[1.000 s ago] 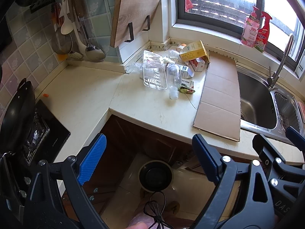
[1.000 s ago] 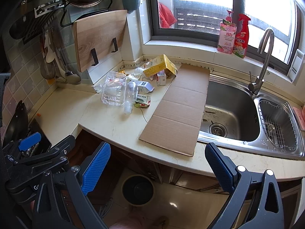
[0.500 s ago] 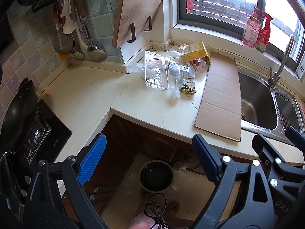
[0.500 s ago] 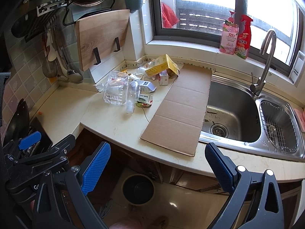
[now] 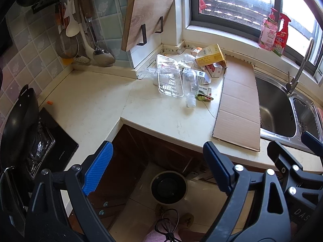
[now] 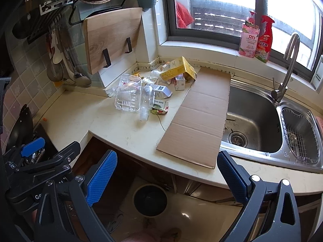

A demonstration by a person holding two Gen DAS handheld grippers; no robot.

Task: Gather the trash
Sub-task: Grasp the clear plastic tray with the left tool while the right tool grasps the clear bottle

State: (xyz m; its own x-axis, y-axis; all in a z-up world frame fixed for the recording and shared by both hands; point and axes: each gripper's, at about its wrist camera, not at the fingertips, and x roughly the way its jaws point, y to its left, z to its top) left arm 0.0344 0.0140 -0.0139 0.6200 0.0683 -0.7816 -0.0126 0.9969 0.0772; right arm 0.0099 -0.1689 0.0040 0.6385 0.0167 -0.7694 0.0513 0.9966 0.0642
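Observation:
Trash lies in the counter corner: a clear plastic tray, a clear bottle on its side, a yellow box, small cartons and wrappers. A flat cardboard sheet lies beside the sink. A round trash bin stands on the floor under the counter edge. My left gripper and right gripper are both open and empty, held in front of the counter above the bin.
A steel sink with a tap is at the right. A black pan sits on the stove at the left. A cutting board and utensils hang on the wall. Two cleaning bottles stand on the sill.
Both grippers have drifted slightly, so the counter sits a little further right in view. Nothing on the counter has moved.

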